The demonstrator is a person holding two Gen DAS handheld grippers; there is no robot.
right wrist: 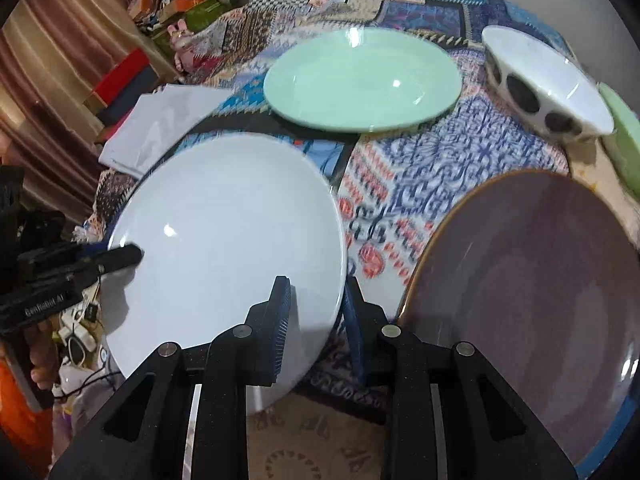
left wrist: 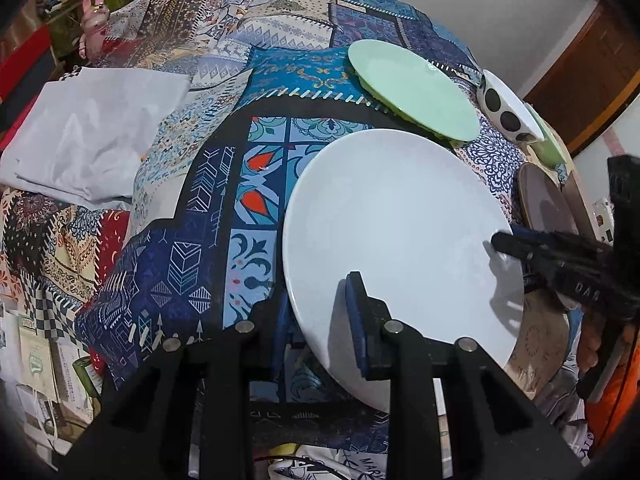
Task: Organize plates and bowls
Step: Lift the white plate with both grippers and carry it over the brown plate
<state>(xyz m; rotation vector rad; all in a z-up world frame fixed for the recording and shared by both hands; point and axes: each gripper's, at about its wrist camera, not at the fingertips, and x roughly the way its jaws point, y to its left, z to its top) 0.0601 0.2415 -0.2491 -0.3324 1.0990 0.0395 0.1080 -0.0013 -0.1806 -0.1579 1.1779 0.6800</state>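
Scene: patchwork cloth (left wrist: 224, 184) over the tabletop, dishes spread across it, both tools working the same dish.
White plate: the big white plate (left wrist: 400, 248) is the one in play, tipped up a bit with its near rim off the cloth, sitting in the middle-near part of the tabletop.
Left tool: the left tool (left wrist: 320, 320) is clamped on the near-left rim of the white plate, one blue pad on top of the plate and the other tucked under the edge.
Right tool: the right tool (right wrist: 316, 320) is clamped on the opposite rim of that plate, again one pad above and one below, so the plate is pinched from both sides.
Green plate: a mint green plate (right wrist: 360, 80) lies flat further back, past the white plate and apart from it.
Spotted bowl: a white bowl with black dots (right wrist: 548, 88) sits far right, just right of the green plate.
Green dish: another pale green dish (right wrist: 624, 136) peeks out right behind the spotted bowl, can't tell if it's a plate or a bowl.
Purple plate: a dull purple plate (right wrist: 532, 292) with a brownish rim sits near right, just beside the white one, tilted toward the right wrist camera.
White paper: some folded white paper or cloth (left wrist: 88, 132) lies on the left side, well apart from the dishes.
Background: cluttered boxes (right wrist: 180, 0) and a curtain (right wrist: 60, 60) off to the far left, pretty blurry.
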